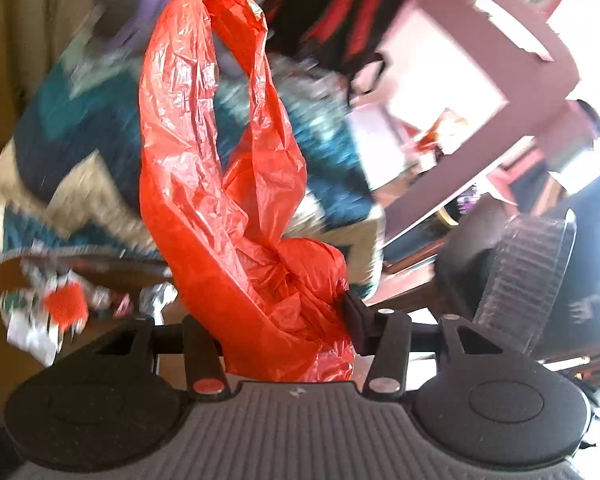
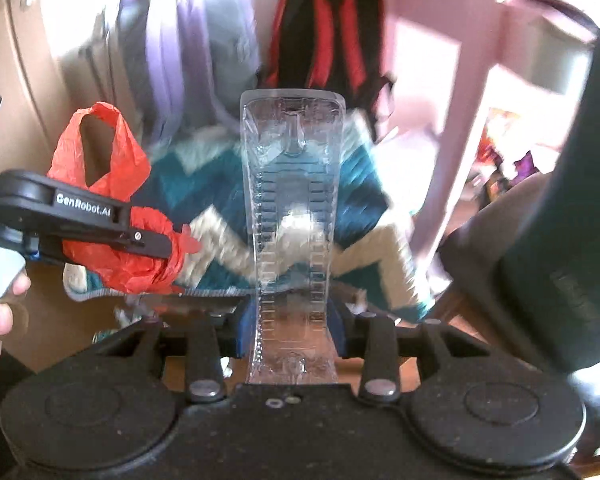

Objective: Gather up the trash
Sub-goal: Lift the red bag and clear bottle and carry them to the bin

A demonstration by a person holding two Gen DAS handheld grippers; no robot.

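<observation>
The left gripper (image 1: pixel 284 320) is clamped on the bunched lower part of an orange plastic bag (image 1: pixel 220 184), whose two handle loops stand up ahead of the jaws. The right gripper (image 2: pixel 292 332) is clamped on the narrow end of a clear plastic blister tray (image 2: pixel 294 216), which stands upright between its blue-padded jaws. In the right wrist view the bag is seen to the left of the tray and apart from it; in the left wrist view the tray's ribbed edge is seen at the right.

The step in hand is judged to be getting the tray into the bag. It would be done best if the bag's mouth were first shaken open, since the film is now crumpled shut, and the tray fed in narrow end first.

One bag and one tray are held. A small heap of wrappers (image 1: pixel 56 312), too blurred to count, is left on the brown floor (image 1: pixel 4 360) beside a teal zigzag blanket (image 2: pixel 204 216). Two backpacks are seen behind: one purple-grey (image 2: pixel 180 52), one black and red (image 2: pixel 328 36).
</observation>
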